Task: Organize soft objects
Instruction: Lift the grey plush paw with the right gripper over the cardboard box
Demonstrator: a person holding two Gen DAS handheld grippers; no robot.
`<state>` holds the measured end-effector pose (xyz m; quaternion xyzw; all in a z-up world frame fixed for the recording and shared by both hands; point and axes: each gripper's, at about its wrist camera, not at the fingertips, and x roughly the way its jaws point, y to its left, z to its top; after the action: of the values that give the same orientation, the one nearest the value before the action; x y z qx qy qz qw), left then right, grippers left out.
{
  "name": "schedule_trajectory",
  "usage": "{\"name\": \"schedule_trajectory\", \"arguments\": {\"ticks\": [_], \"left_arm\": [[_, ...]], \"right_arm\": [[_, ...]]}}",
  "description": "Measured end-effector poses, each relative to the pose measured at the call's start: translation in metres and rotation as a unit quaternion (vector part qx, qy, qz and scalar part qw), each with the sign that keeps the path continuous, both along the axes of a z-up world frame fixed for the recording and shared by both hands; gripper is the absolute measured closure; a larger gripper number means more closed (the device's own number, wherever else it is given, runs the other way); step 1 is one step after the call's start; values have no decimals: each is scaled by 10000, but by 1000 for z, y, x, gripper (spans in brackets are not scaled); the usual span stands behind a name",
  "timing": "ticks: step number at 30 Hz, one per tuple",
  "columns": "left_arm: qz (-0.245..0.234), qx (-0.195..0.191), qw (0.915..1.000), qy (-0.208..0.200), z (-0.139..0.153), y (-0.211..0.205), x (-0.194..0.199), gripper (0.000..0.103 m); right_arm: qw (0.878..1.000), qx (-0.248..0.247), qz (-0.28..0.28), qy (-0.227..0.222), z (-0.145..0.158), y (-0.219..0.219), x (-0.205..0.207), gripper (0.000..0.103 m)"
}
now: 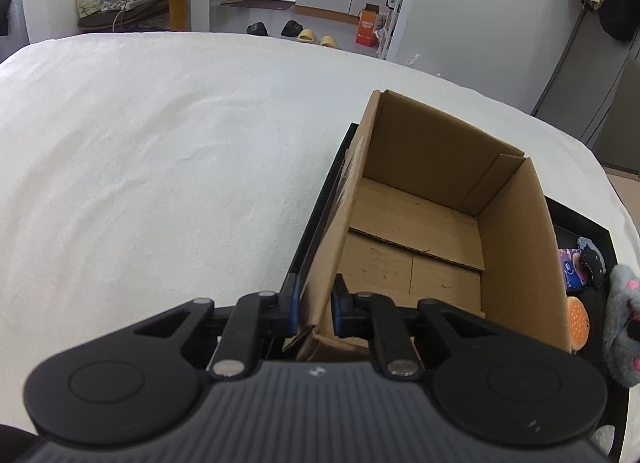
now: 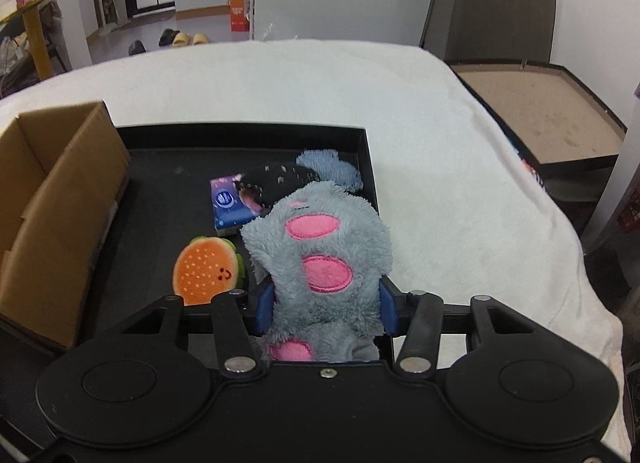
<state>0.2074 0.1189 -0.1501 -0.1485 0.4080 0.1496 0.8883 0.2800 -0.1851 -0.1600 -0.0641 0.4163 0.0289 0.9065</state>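
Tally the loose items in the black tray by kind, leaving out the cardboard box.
Plush toys: 3 — grey paw plush, burger plush, dark spotted plush
Tissue packs: 1 — blue pack
Total: 4

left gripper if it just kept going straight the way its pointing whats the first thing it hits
The left gripper is shut on the cardboard box's near-left wall. Straight on, its fingers would run along that wall and, pointing downward, probably meet the black tray beneath the box first; depth is unclear.
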Motion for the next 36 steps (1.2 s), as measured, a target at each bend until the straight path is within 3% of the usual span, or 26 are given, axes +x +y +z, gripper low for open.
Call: {"name": "schedule_trajectory", "arguments": {"ticks": [10,19,27,36], "left_arm": [[2,-21,10000,-85,-2,1,2,89],[-109,-108,9998,121,4,2,7,89],[-423,102,9989,165,11,1,19,92],[-639,167,9976,208,8,5,24,93]], "right_arm": [[9965,351,486,-589,49,19,-12,54],[9874,547,1190,-888,77,51,-15,54],[9750,626,1953,-860,84,87,-12,54],[9601,294,2653,-831,80,124,-17,54]]}}
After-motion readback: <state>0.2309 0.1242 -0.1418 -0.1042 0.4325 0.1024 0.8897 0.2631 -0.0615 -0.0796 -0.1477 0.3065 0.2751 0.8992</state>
